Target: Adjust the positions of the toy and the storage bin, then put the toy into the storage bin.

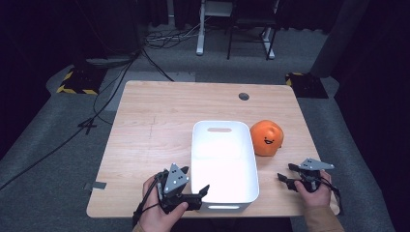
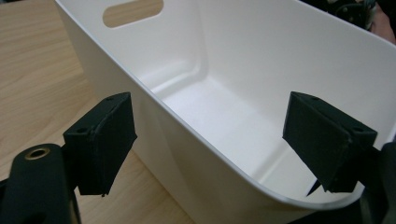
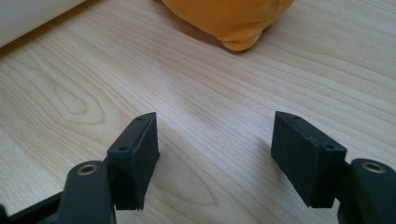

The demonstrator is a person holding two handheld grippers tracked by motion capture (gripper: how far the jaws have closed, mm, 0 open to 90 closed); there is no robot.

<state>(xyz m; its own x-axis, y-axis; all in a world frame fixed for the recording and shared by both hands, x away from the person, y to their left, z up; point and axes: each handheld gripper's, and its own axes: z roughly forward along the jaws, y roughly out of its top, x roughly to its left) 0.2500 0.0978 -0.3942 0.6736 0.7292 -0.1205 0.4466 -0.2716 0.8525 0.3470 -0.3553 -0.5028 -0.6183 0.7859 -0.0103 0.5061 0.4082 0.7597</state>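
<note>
The left gripper [image 1: 200, 192] sat at the bin's [image 1: 225, 164] seven o'clock corner, at the near left of the table [image 1: 145, 125]. In the left gripper view its jaws straddled the bin's wall [image 2: 187, 140], one pad outside and one inside, both standing clear of the plastic: wide apart, gripping nothing. The bin itself was white and bare inside, lying mid-table with its handle slot [image 1: 219, 129] at twelve o'clock.

At the bin's two o'clock, just beside its right wall, lay the orange plush [image 1: 266, 137] with a smiling face. The right gripper [image 1: 286, 176] hovered at the plush's five o'clock, a little apart; in the right gripper view its jaws gaped wide over bare wood, holding nothing, with the plush [image 3: 229, 18] ahead at twelve o'clock.

By my reading, the step in hand was readying to load the plush into the bin. Next, the right gripper would need to advance toward twelve o'clock, bracket the soft plush, and close firmly enough to lift it without squeezing it free.
</note>
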